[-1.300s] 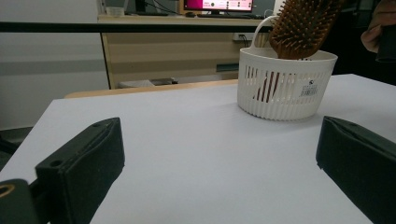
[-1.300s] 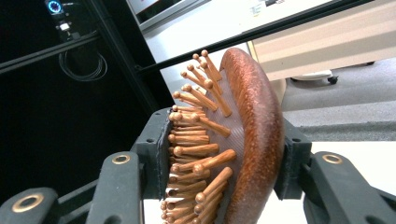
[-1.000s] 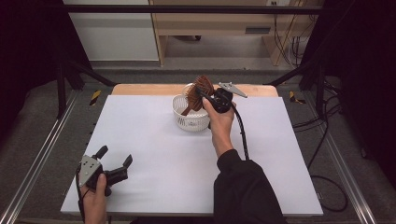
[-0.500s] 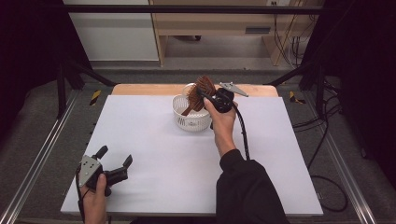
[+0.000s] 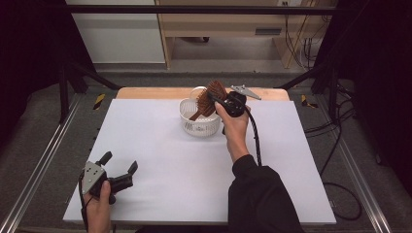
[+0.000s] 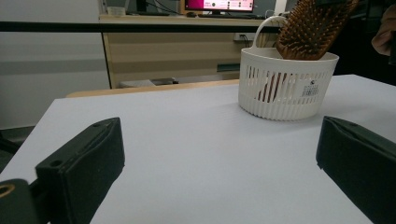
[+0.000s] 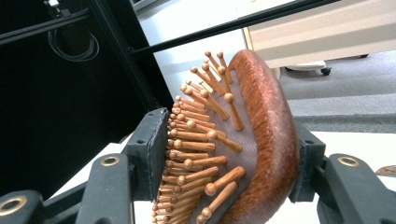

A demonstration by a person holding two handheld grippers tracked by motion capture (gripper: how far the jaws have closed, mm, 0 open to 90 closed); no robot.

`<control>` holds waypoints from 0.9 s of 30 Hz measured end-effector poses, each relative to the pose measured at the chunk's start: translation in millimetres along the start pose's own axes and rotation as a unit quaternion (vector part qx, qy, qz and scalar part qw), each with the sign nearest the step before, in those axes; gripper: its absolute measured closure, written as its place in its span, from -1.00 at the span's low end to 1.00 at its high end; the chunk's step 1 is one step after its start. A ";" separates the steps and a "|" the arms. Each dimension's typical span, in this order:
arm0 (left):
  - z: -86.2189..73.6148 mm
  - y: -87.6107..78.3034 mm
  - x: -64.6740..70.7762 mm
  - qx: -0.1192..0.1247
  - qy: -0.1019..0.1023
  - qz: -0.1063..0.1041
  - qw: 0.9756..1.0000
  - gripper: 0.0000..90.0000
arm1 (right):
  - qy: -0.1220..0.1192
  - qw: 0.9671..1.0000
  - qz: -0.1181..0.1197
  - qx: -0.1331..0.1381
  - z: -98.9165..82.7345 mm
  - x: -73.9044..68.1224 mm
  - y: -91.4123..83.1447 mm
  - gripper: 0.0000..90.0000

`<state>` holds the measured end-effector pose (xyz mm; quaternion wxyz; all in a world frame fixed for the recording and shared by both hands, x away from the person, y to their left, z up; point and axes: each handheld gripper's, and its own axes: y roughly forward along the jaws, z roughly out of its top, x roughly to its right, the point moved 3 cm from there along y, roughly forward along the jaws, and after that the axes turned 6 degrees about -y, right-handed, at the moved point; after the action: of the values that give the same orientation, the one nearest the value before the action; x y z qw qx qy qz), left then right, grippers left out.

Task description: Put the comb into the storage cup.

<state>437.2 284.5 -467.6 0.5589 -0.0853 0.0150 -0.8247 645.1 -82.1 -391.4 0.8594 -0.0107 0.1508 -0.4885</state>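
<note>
From above, our right tongs (image 5: pixel 217 100) have just been easing apart around the hairbrush (image 5: pixel 210 98), whose handle end stands in the white basket (image 5: pixel 199 125) below; we judge releasing comes next.

Left tongs (image 6: pixel 219 163) gape wide, empty; the basket's label (image 6: pixel 310 89) ahead is unreadable.

Right tongs' view: the pads (image 7: pixel 156 149) flank the brush head.

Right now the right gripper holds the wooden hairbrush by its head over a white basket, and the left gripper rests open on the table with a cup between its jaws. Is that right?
Not quite. The left gripper is open with nothing between its jaws, as the left gripper view shows. The right gripper does hold the wooden hairbrush by its head over the white basket.
</note>
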 end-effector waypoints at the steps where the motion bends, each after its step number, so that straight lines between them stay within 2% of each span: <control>1: 0.0 0.0 -0.1 0.000 0.000 0.000 1.000 -0.98 | 0.000 1.000 -0.001 0.000 0.0 0.7 0.0 -0.07; 11: 0.1 -0.4 -1.5 0.001 -0.002 0.002 1.000 -0.98 | -0.005 1.000 -0.005 -0.008 -1.2 7.4 -2.4 -0.10; 27: 0.0 -0.4 -1.4 0.001 -0.002 0.001 1.000 -0.98 | 0.007 1.000 -0.011 -0.008 -4.9 14.7 -2.7 -0.12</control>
<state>437.4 286.0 -467.7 0.5602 -0.0868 0.0130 -0.8237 648.5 -95.3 -399.3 0.8525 -0.0159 0.1610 -0.4971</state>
